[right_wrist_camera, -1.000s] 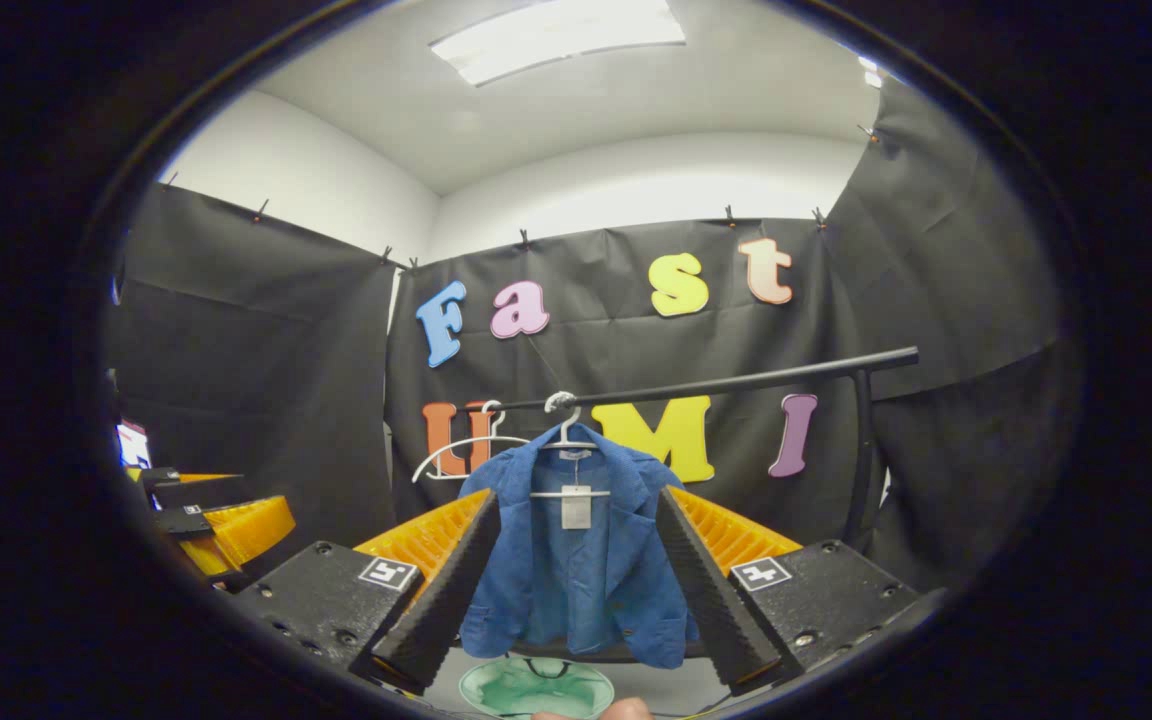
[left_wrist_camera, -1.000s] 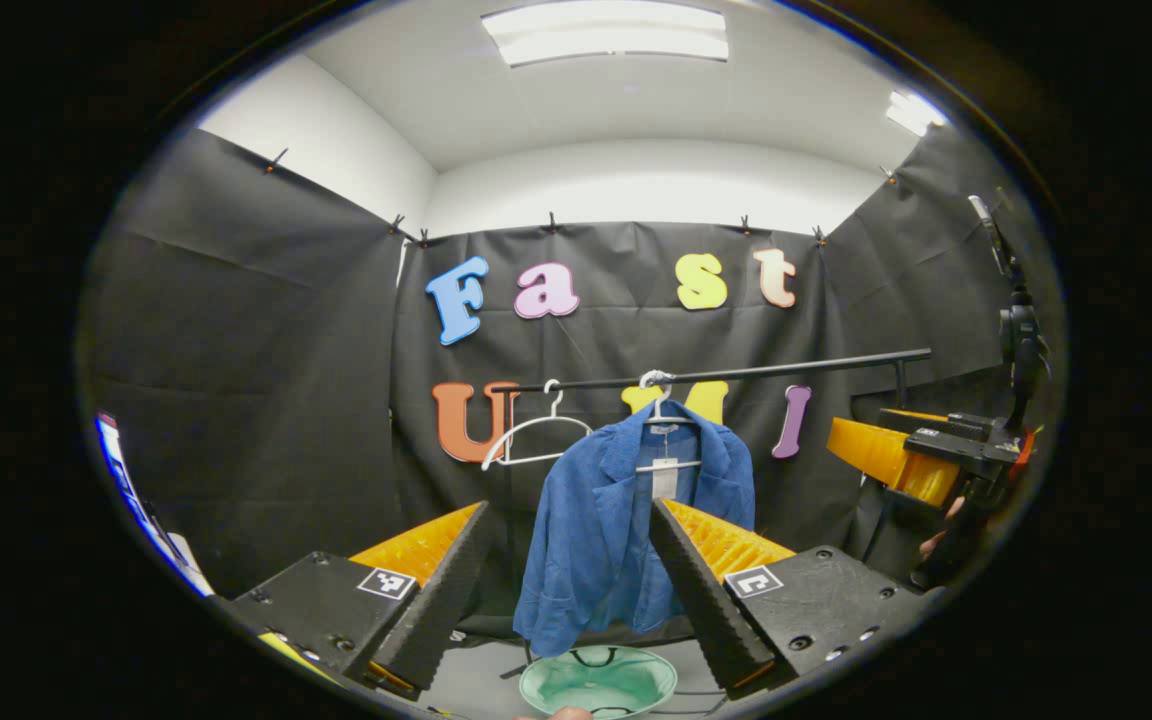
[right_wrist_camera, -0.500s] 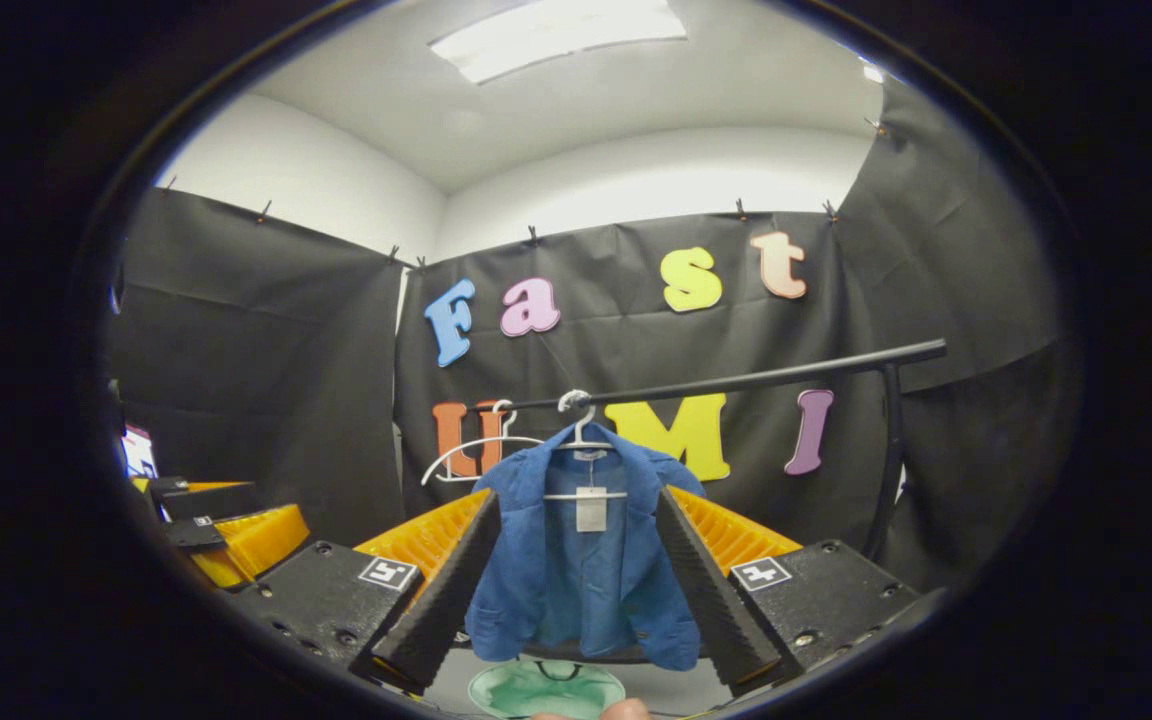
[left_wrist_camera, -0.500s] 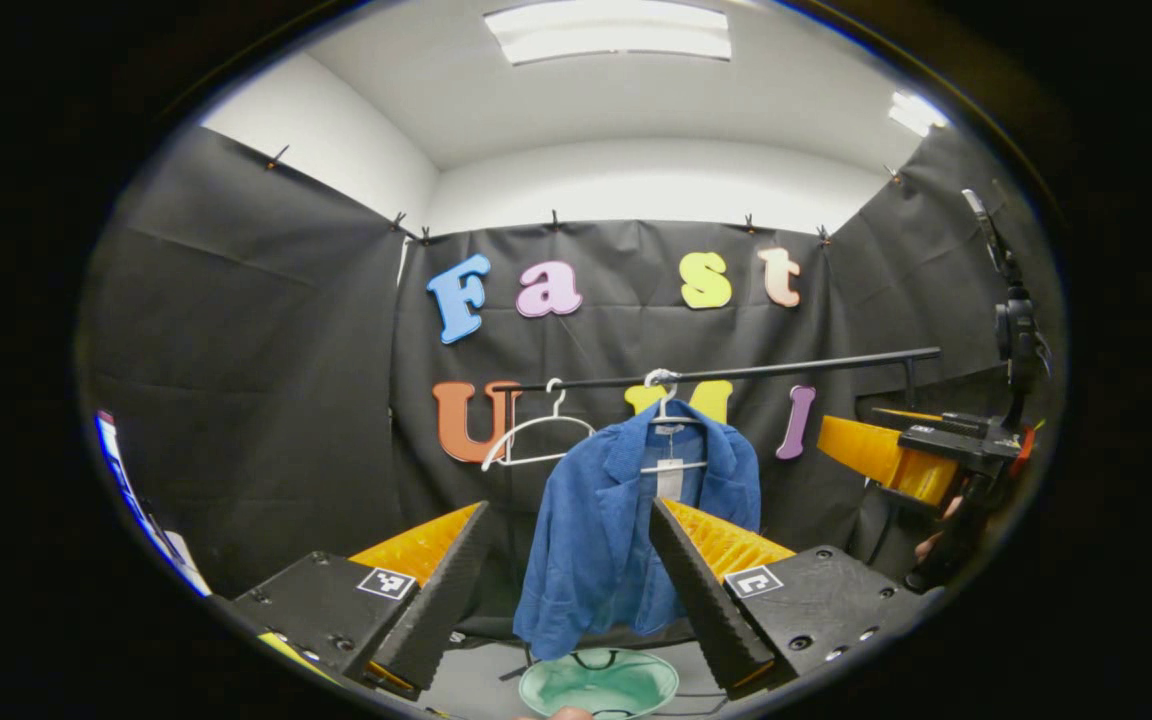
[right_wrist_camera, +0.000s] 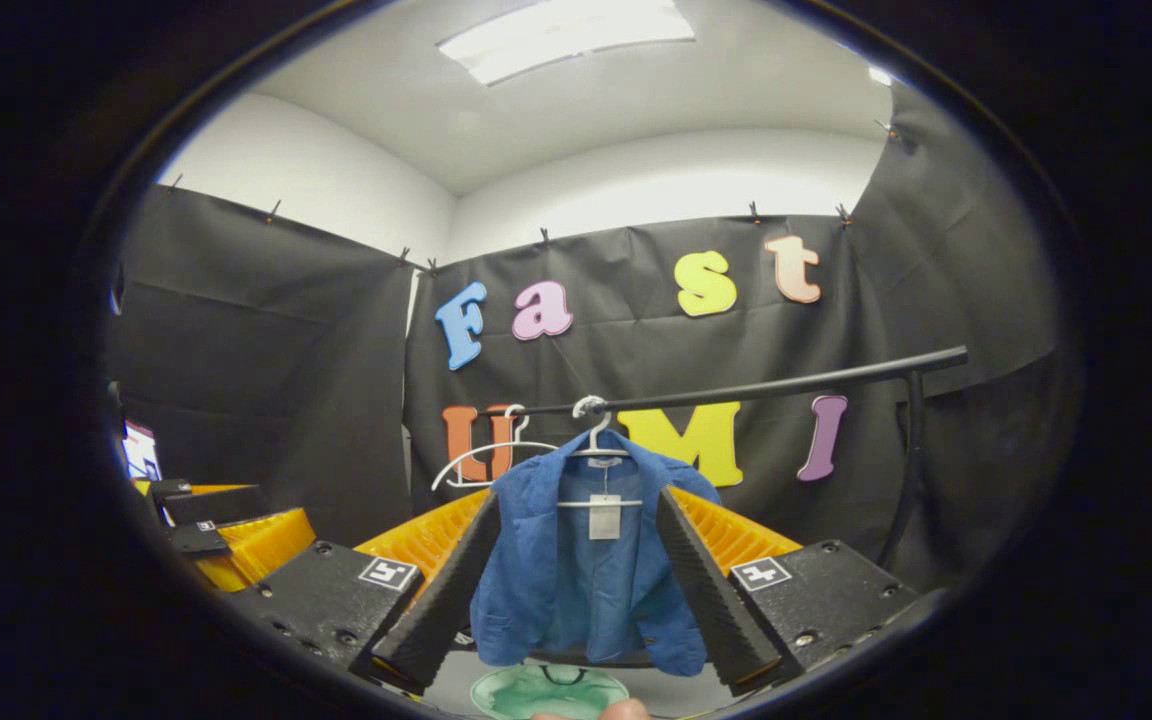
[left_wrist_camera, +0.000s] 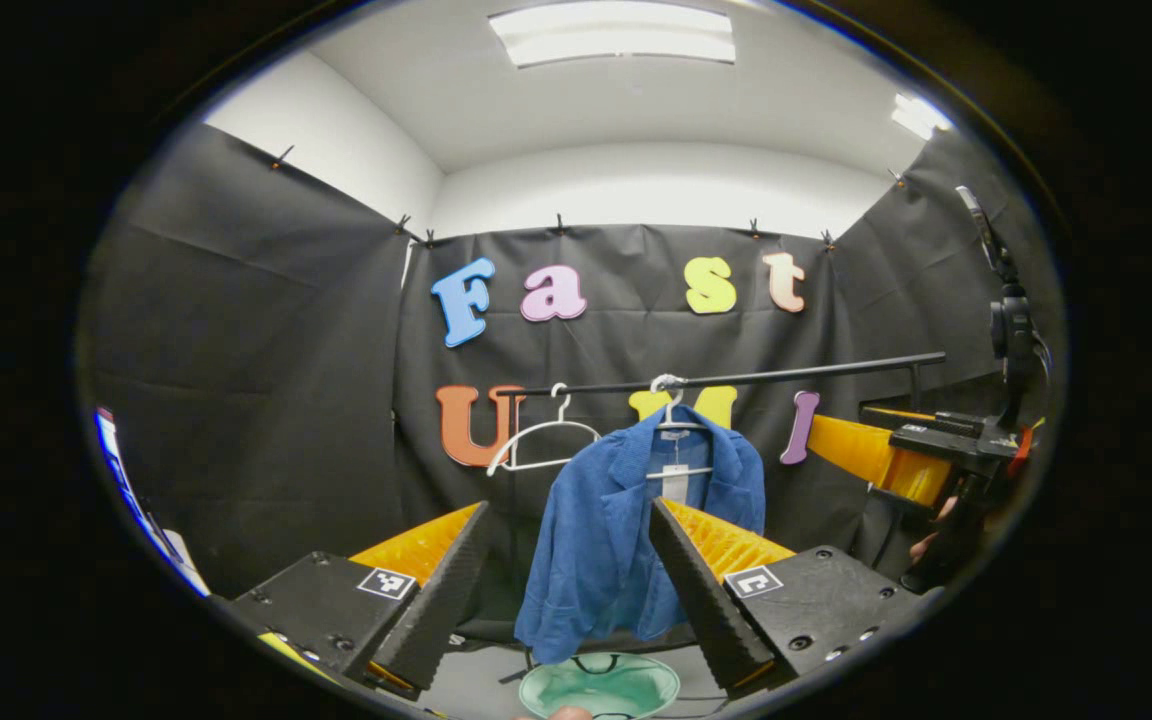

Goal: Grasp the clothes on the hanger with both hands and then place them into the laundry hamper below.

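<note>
A blue jacket (left_wrist_camera: 601,540) hangs on a white hanger (left_wrist_camera: 674,420) from a black rail (left_wrist_camera: 796,373); in the right gripper view the same jacket (right_wrist_camera: 576,570) fills the gap ahead. My left gripper (left_wrist_camera: 566,590) is open, well short of the jacket. My right gripper (right_wrist_camera: 568,590) is open too, also apart from the cloth. The right gripper (left_wrist_camera: 911,455) and the hand holding it appear far right in the left gripper view. The left gripper (right_wrist_camera: 226,525) sits at the left edge of the right gripper view. A green hamper (left_wrist_camera: 599,685) lies below the jacket.
An empty white hanger (left_wrist_camera: 541,445) hangs on the rail left of the jacket. The rail's upright post (right_wrist_camera: 908,470) stands at the right. A camera on a stand (left_wrist_camera: 1011,330) rises at the far right. The hamper (right_wrist_camera: 548,692) rests on a grey floor.
Both views have shifted slightly: the jacket sits a little lower and more to the right in each. Both grippers stay open.
</note>
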`<action>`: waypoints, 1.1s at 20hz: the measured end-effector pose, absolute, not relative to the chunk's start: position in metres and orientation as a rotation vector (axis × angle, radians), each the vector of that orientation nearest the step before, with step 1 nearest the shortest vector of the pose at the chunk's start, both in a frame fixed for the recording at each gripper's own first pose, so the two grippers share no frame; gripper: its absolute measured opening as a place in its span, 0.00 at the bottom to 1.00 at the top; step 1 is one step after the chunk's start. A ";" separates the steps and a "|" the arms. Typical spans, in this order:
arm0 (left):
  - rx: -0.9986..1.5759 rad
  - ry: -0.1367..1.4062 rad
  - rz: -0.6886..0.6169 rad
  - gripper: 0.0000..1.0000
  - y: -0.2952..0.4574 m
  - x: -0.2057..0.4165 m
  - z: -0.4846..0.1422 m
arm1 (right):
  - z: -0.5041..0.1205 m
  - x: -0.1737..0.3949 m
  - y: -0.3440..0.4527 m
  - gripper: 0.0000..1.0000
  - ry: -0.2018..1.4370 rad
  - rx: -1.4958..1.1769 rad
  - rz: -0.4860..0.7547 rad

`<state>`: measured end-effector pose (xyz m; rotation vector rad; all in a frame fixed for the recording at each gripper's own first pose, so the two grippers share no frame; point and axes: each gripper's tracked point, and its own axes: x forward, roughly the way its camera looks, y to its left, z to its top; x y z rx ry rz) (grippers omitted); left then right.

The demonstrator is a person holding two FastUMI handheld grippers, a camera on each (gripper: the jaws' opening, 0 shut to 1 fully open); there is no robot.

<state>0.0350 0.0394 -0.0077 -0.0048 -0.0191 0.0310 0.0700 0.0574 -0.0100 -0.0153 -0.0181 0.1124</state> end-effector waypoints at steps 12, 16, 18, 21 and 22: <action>-0.010 -0.013 0.049 1.00 0.057 0.040 -0.008 | -0.023 0.082 0.064 0.99 0.011 -0.027 0.108; -0.009 -0.014 0.053 1.00 0.077 0.044 -0.010 | -0.030 0.091 0.074 0.99 0.012 -0.039 0.082; -0.005 -0.013 0.059 1.00 0.089 0.048 -0.013 | -0.037 0.097 0.080 0.99 0.019 -0.049 0.064; 0.010 -0.014 0.065 1.00 0.106 0.058 -0.018 | -0.050 0.109 0.087 1.00 0.029 -0.061 0.021; 0.014 -0.007 0.057 0.97 0.108 0.064 -0.021 | -0.055 0.114 0.088 0.99 0.041 -0.061 0.007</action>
